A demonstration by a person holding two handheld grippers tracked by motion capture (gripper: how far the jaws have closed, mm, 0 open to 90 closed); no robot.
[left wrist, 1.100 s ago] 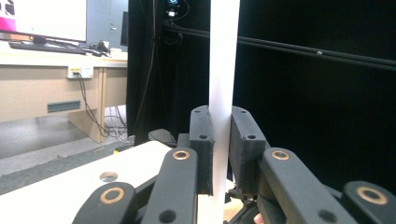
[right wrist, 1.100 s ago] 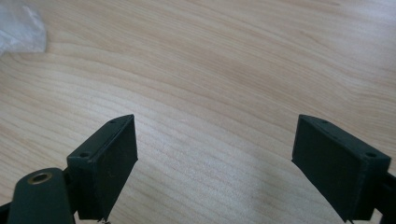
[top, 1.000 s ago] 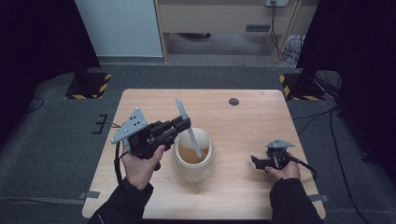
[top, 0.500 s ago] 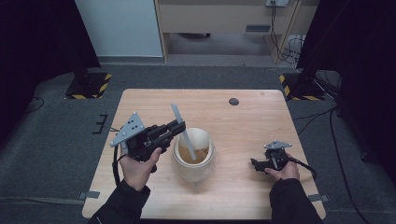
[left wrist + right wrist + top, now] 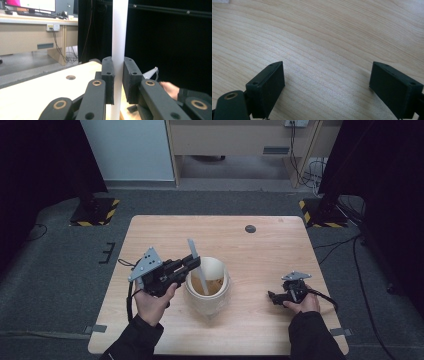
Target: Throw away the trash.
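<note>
A cream round pot (image 5: 220,287) with a tan inside stands at the table's middle. A flat white stick (image 5: 192,249) leans into it, its lower end inside the pot. My left gripper (image 5: 189,265), at the pot's left rim, is shut on the stick partway up. In the left gripper view the stick (image 5: 118,35) runs upright between the pressed jaws of the gripper (image 5: 118,75). My right gripper (image 5: 271,296) rests on the table to the pot's right, its open jaws pointing left. In the right gripper view the right gripper (image 5: 327,82) has only bare wood between its jaws.
The wooden table (image 5: 280,250) has a small dark round hole (image 5: 250,228) near its far edge. Grey carpet surrounds it, with a wooden desk (image 5: 27,37) beyond. The person's right hand (image 5: 170,88) is seen past the left jaws.
My left gripper has sunk a little with the stick, pushing it deeper into the pot. The right gripper has kept still.
</note>
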